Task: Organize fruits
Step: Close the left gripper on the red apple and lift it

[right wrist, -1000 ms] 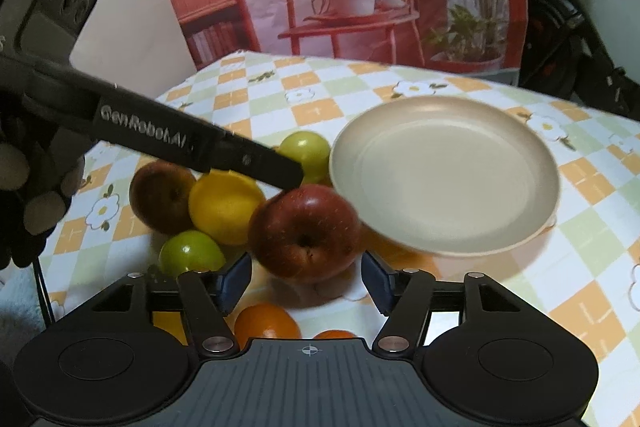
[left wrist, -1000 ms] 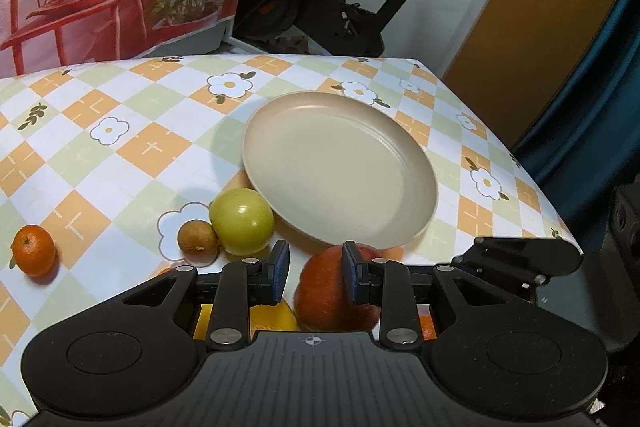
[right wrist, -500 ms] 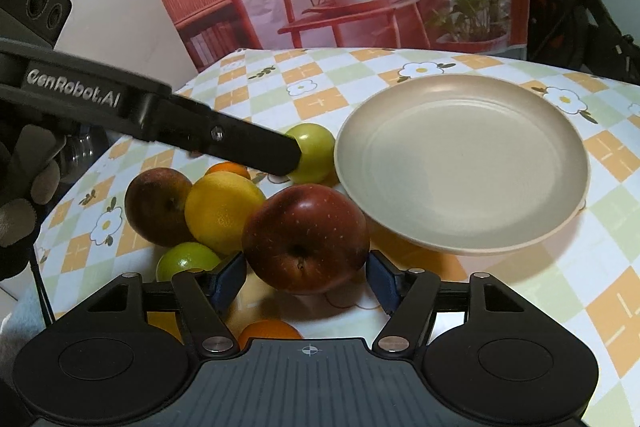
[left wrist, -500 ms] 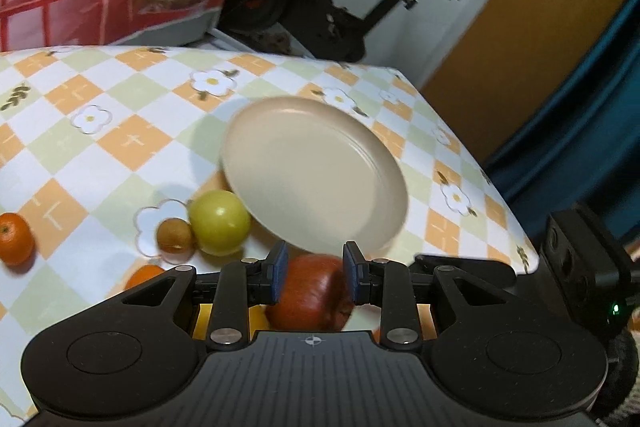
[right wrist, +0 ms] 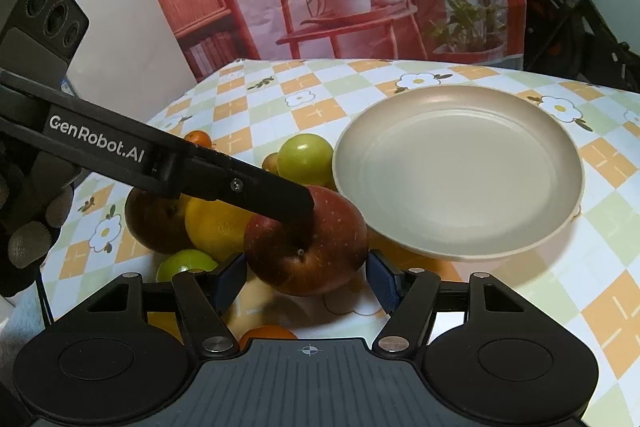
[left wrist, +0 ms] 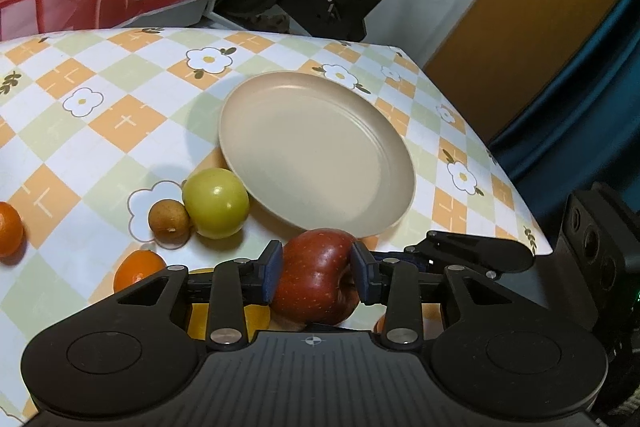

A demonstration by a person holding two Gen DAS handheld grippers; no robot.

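Left hand-held gripper [left wrist: 316, 277] clamps 1 red apple [left wrist: 316, 279]; right hand-held gripper [right wrist: 306, 277] gapes wide, empty; 1 plate [left wrist: 316, 151] ahead; 2 green fruits [right wrist: 306, 159] visible.

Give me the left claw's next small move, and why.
Probably lift the red apple slightly and carry it forward over the plate. The left claw has its pads against both sides of the apple, the plate lies bare just ahead, and the right claw is open around the apple, not gripping. Whether the apple is off the table is unclear.

left tongs [left wrist: 316, 277] clamped, right tongs [right wrist: 307, 281] spread
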